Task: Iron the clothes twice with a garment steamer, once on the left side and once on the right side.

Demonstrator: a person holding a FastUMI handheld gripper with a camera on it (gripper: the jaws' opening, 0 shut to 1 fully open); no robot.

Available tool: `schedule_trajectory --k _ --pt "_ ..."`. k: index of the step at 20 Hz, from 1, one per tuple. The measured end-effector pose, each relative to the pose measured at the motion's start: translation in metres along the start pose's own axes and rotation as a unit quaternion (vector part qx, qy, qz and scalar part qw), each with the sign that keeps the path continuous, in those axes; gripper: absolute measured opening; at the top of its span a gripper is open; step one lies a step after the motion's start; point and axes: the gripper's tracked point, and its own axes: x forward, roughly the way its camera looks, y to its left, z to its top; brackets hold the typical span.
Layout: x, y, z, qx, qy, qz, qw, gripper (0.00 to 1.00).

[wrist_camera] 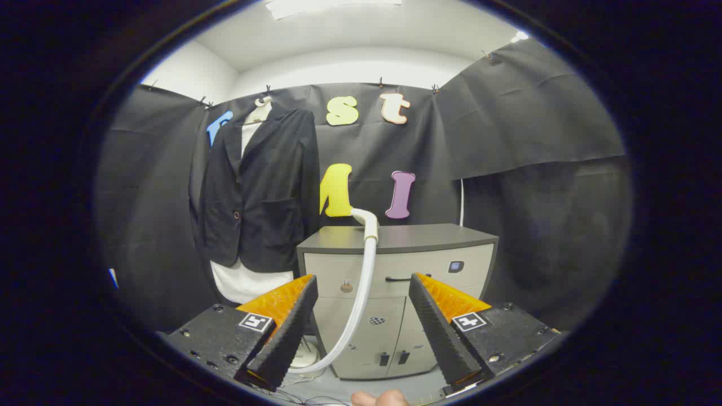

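Both fingers apart, steamer hose betw.

Jacket hangs left of cabinet; steamer hose rises before cabinet, beyond spread fingers.
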Motion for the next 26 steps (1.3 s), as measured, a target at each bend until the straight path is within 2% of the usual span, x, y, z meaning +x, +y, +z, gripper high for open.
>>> schedule_trajectory --k 3,20,26 --pt "-0.002 0.010 0.004 -0.003 -0.005 0.009 1.000 1.00" --pt "0.024 0.009 0.039 0.009 -0.008 -0.050 0.999 1.00" --pt "0.041 0.017 0.045 0.046 0.030 -0.079 0.995 1.00"
